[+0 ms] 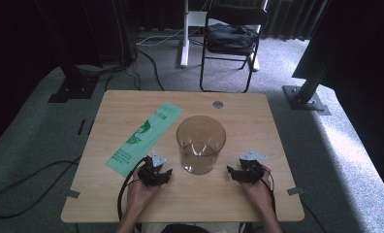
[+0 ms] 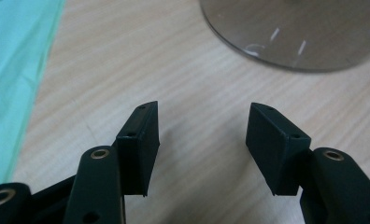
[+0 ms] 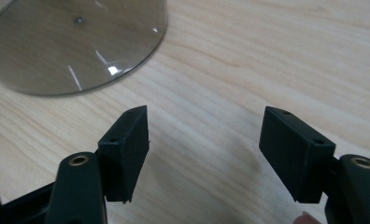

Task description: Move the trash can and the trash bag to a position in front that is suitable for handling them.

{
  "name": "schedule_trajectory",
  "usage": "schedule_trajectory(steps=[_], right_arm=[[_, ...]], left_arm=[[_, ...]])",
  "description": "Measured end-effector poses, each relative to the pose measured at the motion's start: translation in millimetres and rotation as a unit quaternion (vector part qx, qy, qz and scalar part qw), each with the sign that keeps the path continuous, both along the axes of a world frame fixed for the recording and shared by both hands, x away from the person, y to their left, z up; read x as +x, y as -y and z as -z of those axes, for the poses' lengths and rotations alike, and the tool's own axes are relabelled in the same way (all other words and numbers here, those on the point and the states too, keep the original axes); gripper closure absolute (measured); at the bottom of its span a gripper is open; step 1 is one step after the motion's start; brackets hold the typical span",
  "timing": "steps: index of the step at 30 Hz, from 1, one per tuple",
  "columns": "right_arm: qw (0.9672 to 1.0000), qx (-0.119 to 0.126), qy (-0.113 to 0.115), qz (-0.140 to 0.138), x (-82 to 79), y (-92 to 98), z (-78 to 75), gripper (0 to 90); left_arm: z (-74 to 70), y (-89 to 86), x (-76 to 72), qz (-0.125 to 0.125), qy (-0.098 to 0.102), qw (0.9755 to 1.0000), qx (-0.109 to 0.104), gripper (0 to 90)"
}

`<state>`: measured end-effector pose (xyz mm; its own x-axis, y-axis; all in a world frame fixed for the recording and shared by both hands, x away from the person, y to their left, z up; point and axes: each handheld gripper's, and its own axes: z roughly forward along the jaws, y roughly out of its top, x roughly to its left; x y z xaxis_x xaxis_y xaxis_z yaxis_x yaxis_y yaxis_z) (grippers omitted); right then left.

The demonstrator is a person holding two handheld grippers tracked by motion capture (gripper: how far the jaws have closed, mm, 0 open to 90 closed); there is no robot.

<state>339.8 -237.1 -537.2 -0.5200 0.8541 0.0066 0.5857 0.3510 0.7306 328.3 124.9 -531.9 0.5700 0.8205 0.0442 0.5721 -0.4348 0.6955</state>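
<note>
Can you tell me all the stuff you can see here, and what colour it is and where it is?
table: one, light wood, in the middle of the room
clear bin: one, see-through smoky grey, upright at the table's centre
green bag: one, mint green with printing, flat on the table left of the clear bin
round cap: one, grey, set in the table near its far edge
chair: one, black, on the floor beyond the table
left gripper: one, black, jaws open, near side of the table left of the clear bin
right gripper: one, black, jaws open, right of the clear bin
</note>
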Motion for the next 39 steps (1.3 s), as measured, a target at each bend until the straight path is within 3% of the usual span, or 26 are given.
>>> schedule_trajectory(steps=[4, 20, 30, 33, 36, 39], right_arm=[[1.0000, -0.001, 0.002, 0.000, 3.5, 0.1, -4.2, 33.0], [0.9994, 0.017, 0.023, 0.019, 27.5, -4.3, -22.8, 33.6], [0.9993, 0.017, 0.030, 0.012, 38.2, -13.1, -28.9, 34.2], [0.9993, 0.024, 0.027, 0.012, 44.2, -15.0, -30.2, 35.9], [0.9993, 0.027, 0.023, 0.012, 48.6, -16.3, -29.0, 36.9], [0.9995, 0.027, 0.013, 0.013, 50.3, -14.9, -27.2, 40.5]], left_arm=[[-6.3, -2.4, 7.8, -0.012, -0.001, 0.9997, -0.022, 44.7], [-25.7, 6.4, 41.3, -0.046, 0.008, 0.9978, -0.047, 44.7], [-28.9, 19.3, 53.0, -0.045, 0.008, 0.9974, -0.057, 45.5], [-28.7, 18.1, 56.9, -0.034, -0.005, 0.9964, -0.078, 49.7], [-29.5, 23.5, 57.2, -0.022, -0.005, 0.9970, -0.074, 50.9], [-31.3, 29.5, 55.3, -0.012, -0.001, 0.9983, -0.056, 52.2]])
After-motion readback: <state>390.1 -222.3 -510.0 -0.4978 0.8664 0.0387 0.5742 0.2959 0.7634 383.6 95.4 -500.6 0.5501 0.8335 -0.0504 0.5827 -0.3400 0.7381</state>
